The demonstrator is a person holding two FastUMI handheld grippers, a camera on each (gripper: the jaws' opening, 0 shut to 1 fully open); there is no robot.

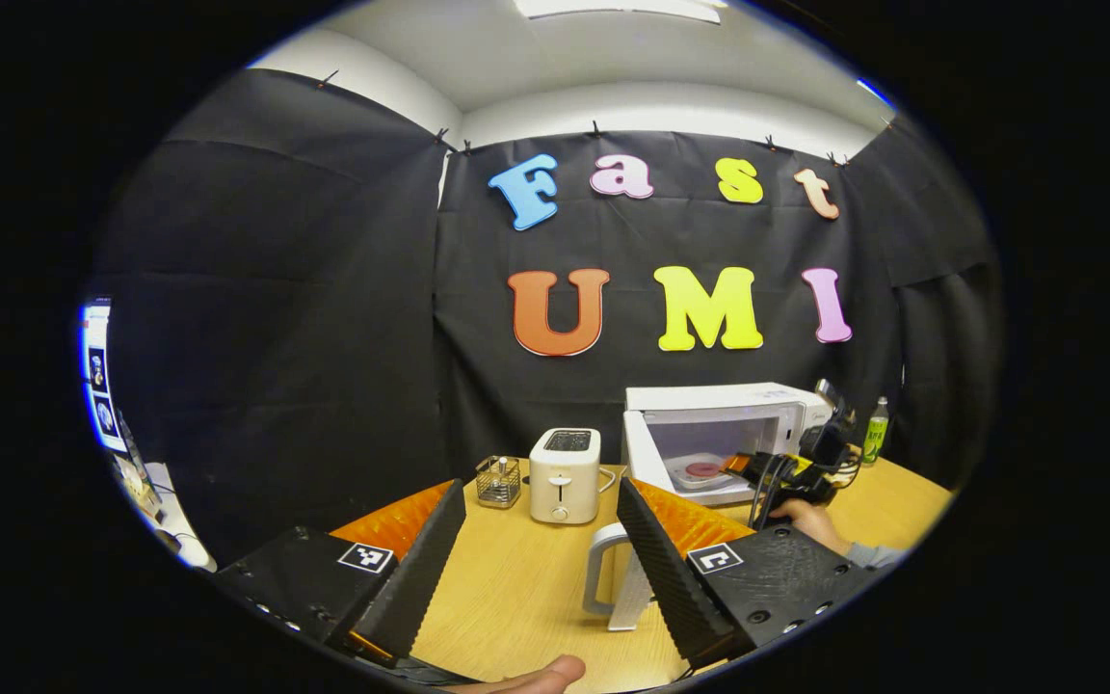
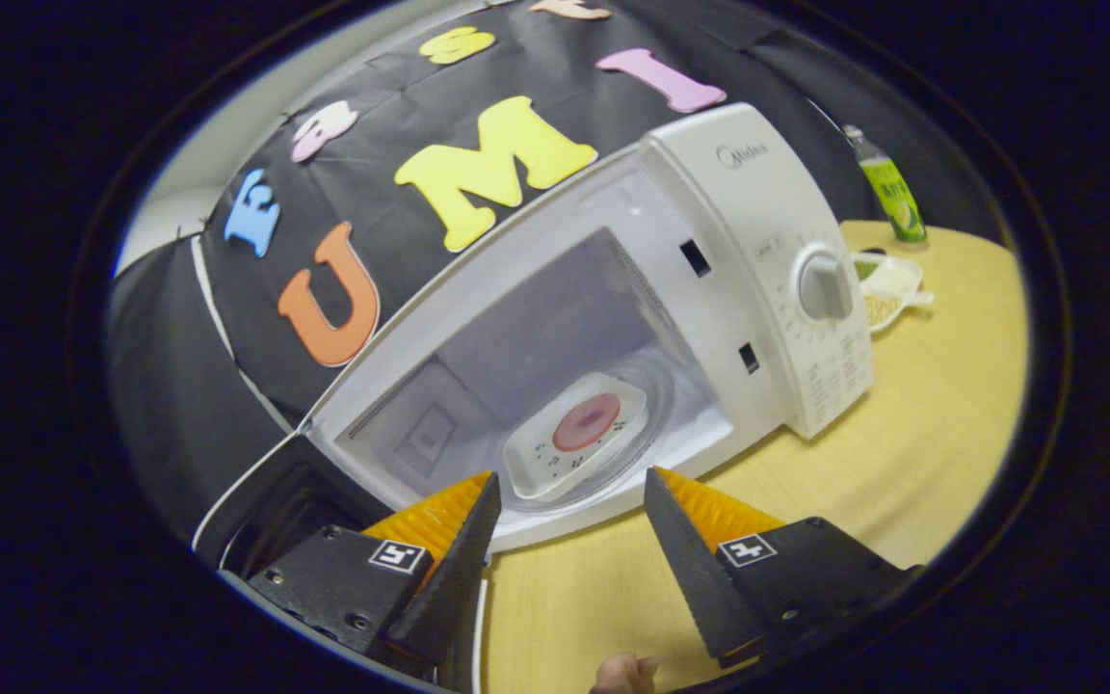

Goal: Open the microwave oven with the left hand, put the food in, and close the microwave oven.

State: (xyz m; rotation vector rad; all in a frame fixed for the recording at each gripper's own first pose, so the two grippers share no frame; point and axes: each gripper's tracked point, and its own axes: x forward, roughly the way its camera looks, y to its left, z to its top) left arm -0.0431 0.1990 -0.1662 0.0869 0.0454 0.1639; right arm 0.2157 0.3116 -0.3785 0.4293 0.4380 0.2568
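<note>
The left gripper (image 1: 541, 540) hangs over the pale wooden table (image 1: 516, 588), its two fingers spread apart with nothing between them. Just beside its right finger stands a white mug with a big loop handle (image 1: 613, 578). Farther back sit a cream two-slot toaster (image 1: 565, 474) and, to its left, a small wire basket (image 1: 498, 481). The white microwave oven (image 1: 719, 434) stands to the right with its door open, a white plate with a round reddish piece of food (image 1: 702, 470) inside. The right gripper (image 1: 786, 477), held by a hand (image 1: 810, 520), is at the oven's mouth. A green bottle (image 1: 875, 431) stands behind.
</note>
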